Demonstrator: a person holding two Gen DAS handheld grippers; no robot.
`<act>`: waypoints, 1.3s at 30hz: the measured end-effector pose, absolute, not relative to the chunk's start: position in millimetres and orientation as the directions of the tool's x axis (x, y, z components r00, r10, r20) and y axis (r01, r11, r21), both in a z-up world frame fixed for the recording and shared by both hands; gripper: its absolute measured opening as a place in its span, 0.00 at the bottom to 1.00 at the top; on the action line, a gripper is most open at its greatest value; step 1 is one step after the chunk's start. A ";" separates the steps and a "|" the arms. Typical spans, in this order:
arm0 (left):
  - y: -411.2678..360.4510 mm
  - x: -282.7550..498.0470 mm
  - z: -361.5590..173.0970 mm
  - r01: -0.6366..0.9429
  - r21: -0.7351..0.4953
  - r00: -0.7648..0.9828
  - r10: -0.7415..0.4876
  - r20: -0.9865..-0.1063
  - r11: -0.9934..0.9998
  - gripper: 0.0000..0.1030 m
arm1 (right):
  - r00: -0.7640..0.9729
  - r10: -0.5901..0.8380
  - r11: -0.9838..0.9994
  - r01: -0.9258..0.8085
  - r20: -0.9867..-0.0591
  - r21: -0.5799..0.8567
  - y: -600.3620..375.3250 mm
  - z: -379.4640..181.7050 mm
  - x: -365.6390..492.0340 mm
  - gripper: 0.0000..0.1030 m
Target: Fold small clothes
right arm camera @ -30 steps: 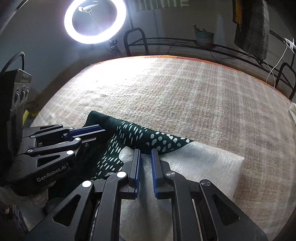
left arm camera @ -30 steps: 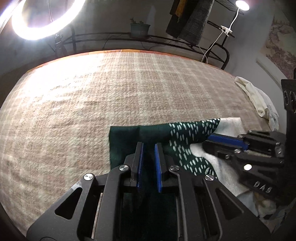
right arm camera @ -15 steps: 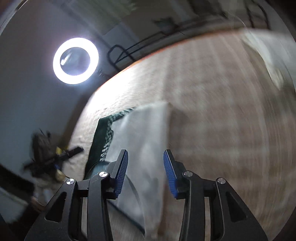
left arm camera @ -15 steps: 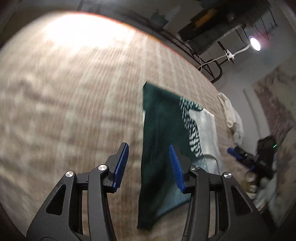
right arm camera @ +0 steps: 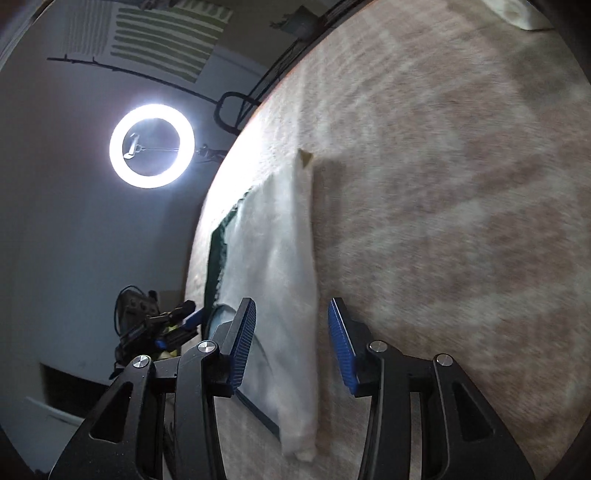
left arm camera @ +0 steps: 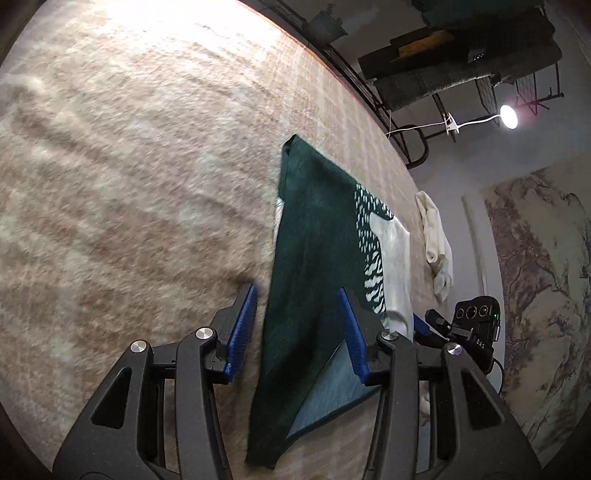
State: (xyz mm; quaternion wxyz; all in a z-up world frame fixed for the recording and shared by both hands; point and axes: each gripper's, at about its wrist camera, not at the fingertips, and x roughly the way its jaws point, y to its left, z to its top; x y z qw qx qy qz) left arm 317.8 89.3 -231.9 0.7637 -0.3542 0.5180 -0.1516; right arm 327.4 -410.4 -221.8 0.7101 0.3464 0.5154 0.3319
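Note:
A small garment lies folded flat on the beige plaid table cover (left arm camera: 129,184). Its dark green part (left arm camera: 310,266) shows in the left wrist view, with a white-flecked band and a white part (left arm camera: 395,258) beyond. My left gripper (left arm camera: 297,328) is open, hovering over the green near edge, its pads clear of the cloth. In the right wrist view my right gripper (right arm camera: 291,343) is open above the garment's white side (right arm camera: 280,258), nothing pinched. Each gripper appears in the other's view: right gripper (left arm camera: 476,332), left gripper (right arm camera: 173,325).
A crumpled white cloth (left arm camera: 436,243) lies near the table's far right edge. Behind the table stand a metal rack with dark clothes (left arm camera: 461,66), a potted plant (left arm camera: 325,27), a clip lamp (left arm camera: 509,116) and a ring light (right arm camera: 151,146).
Both grippers were shut on the garment; they have opened, let it go, drawn back and rolled. The garment now lies flat on the table.

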 end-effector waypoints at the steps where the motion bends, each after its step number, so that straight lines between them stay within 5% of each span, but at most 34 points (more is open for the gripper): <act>1: 87.5 319.1 -231.7 -0.130 -0.698 0.414 -0.601 -0.684 0.704 0.44 | 0.246 0.829 0.540 -0.117 -0.502 0.834 -406.9 -221.4 328.7 0.36; 7: 65.7 336.0 -227.0 -0.093 -0.649 0.422 -0.561 -0.713 0.755 0.44 | 0.230 0.838 0.532 -0.141 -0.495 0.835 -379.7 -223.0 332.9 0.31; 10: 54.4 340.9 -227.9 -0.094 -0.603 0.408 -0.522 -0.749 0.793 0.14 | 0.230 0.829 0.545 -0.129 -0.510 0.828 -372.3 -224.4 336.6 0.25; 12: 46.6 341.5 -226.6 -0.086 -0.573 0.419 -0.492 -0.763 0.815 0.07 | 0.236 0.802 0.585 -0.126 -0.548 0.801 -366.0 -222.7 336.3 0.10; 15: 38.5 337.8 -219.2 -0.057 -0.525 0.445 -0.449 -0.775 0.849 0.03 | 0.271 0.765 0.633 -0.146 -0.585 0.760 -360.4 -214.8 331.4 0.05; 23: 14.3 323.6 -186.7 0.025 -0.426 0.531 -0.373 -0.761 0.904 0.01 | 0.339 0.680 0.733 -0.295 -0.650 0.612 -347.5 -169.2 312.3 0.03; 39: -80.2 350.7 -148.3 0.177 -0.432 0.543 -0.454 -0.707 0.884 0.01 | 0.464 0.569 0.822 -0.363 -0.679 0.439 -402.0 -115.6 302.8 0.03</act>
